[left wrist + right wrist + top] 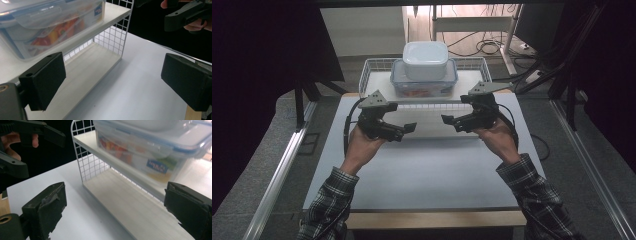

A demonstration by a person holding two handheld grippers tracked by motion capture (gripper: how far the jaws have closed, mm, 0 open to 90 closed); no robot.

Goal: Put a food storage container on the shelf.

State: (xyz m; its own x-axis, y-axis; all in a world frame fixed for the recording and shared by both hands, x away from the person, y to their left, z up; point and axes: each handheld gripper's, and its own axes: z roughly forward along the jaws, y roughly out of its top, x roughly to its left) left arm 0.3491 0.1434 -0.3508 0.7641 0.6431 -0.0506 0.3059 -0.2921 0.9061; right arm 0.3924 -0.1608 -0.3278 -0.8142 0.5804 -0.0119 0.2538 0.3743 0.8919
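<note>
Both jaws released, nothing between them. Left gripper (410,127) and right gripper (447,120) hover above the white counter (422,175), tips facing each other, a gap between them. Just beyond the jaws stands a white wire rack (373,67) with two shelves. On its upper shelf sits a clear lidded container (424,84) with coloured contents; a white box (425,59) is stacked on its lid. Lower shelf (92,62) lies ahead of the left jaws, bare wood.
</note>
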